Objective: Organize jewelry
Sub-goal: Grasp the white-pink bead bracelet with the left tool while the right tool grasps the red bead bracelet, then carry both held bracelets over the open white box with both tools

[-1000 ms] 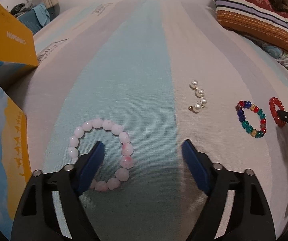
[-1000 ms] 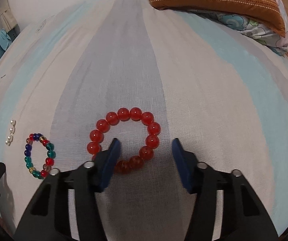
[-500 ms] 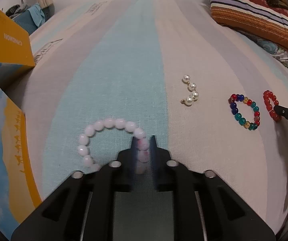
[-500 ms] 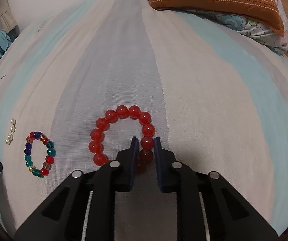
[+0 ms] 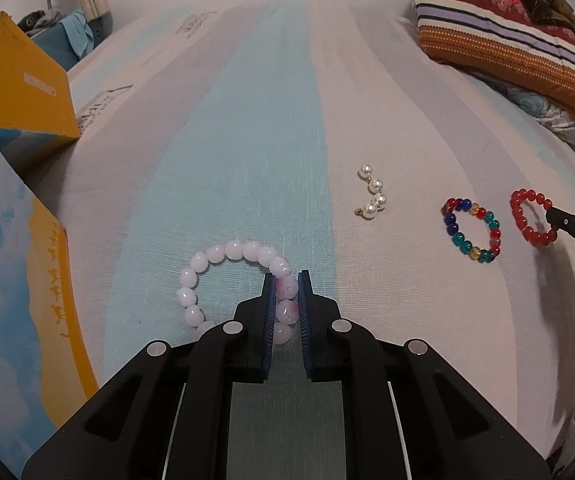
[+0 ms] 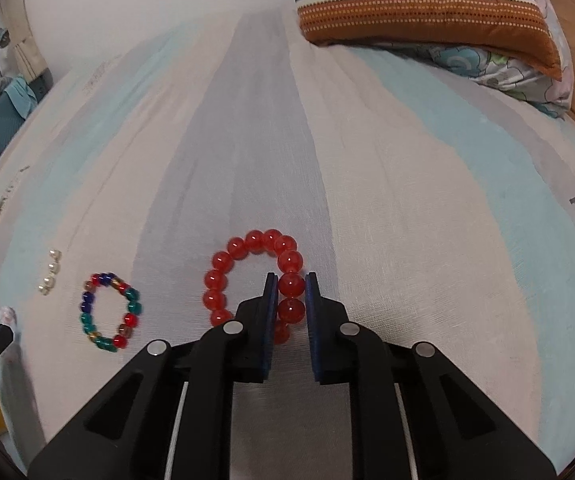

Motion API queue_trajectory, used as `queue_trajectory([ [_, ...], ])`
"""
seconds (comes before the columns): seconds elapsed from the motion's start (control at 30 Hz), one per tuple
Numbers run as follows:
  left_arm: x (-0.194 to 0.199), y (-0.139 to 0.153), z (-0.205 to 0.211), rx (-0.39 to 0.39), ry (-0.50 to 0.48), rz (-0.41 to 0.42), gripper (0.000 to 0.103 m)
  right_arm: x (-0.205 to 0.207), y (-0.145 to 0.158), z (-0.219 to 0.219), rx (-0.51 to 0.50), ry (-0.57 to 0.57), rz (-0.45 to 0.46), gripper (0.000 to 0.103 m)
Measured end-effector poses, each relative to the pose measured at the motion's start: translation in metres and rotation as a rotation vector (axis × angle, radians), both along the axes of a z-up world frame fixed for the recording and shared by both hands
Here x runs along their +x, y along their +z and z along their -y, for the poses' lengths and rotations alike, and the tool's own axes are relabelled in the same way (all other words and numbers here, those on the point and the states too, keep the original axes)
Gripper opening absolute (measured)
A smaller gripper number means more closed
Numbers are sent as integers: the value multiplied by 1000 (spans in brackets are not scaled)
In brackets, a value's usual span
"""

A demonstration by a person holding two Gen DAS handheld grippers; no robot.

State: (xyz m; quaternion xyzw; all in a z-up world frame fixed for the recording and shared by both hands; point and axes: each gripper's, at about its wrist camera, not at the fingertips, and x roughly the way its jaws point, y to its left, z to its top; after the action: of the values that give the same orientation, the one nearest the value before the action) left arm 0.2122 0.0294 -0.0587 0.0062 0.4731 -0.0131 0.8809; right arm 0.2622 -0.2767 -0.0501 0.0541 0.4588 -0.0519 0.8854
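Observation:
My left gripper point(image 5: 286, 280) is shut on the right side of a pink and white bead bracelet point(image 5: 223, 254), which hangs slightly above the striped bedsheet point(image 5: 255, 140). My right gripper point(image 6: 291, 282) is shut on the right side of a red bead bracelet point(image 6: 223, 264), also lifted a little; that bracelet also shows in the left wrist view point(image 5: 521, 216). A multicoloured bead bracelet point(image 5: 471, 230) and a short string of pearls point(image 5: 373, 192) lie on the sheet between the two grippers, and both show in the right wrist view as the multicoloured bracelet point(image 6: 109, 312) and the pearls point(image 6: 50, 272).
An open yellow and blue cardboard box point(image 5: 27, 240) stands at the left edge of the bed, with its flap point(image 5: 27, 88) raised. A striped pillow point(image 5: 503, 44) lies at the far right on a floral cloth point(image 6: 499, 68). Clutter sits beyond the far left corner.
Both grippers went from open to shut, each closing on the right side of its bracelet. Both have since risen a little with the bracelets.

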Motion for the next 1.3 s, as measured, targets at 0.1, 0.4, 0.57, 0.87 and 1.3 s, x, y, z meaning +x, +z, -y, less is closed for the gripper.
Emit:
queue_trajectory([
  [0.1, -2, 3, -1, -4, 4, 3, 10, -4, 5, -1, 7, 8, 16, 13],
  [0.4, -11, 19, -4, -6, 8, 22, 11, -19, 23, -11, 12, 43, 61, 13],
  [0.57, -18, 29, -5, -13, 10, 34, 11, -26, 30, -16, 9, 57, 67, 13],
  [0.87, -35, 52, -9, -26, 15, 63, 11, -41, 45, -22, -4, 71, 77, 13],
  [1.3, -65, 89, -18, -36, 30, 110, 11, -67, 75, -40, -21, 97, 102, 13],
])
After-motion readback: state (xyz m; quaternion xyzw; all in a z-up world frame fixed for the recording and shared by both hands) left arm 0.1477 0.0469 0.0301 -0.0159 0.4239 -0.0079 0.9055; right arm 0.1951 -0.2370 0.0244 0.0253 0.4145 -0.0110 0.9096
